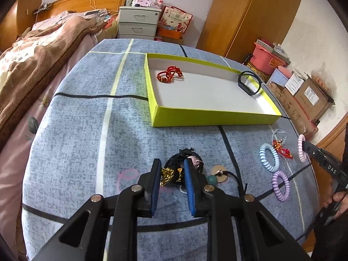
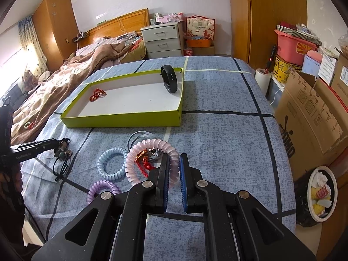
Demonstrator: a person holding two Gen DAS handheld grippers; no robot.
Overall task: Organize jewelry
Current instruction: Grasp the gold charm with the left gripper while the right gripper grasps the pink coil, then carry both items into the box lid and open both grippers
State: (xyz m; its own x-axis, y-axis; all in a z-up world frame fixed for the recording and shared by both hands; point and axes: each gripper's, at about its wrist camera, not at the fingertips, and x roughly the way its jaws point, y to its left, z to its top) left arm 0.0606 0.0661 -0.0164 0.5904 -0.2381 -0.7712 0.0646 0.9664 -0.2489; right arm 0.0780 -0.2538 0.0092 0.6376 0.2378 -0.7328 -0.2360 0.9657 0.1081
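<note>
Low in the frame, our left gripper is clenched around the black cord bracelet with gold charms. Our right gripper grasps the pink coil hair tie. Lift both straight, clear the green box wall, then release inside.

A bed covered in a blue checked sheet carries everything. On it lie a shallow green box, a blue coil band, a purple coil band, a clear ring, a red tasselled charm and a tangled black cord bundle
</note>
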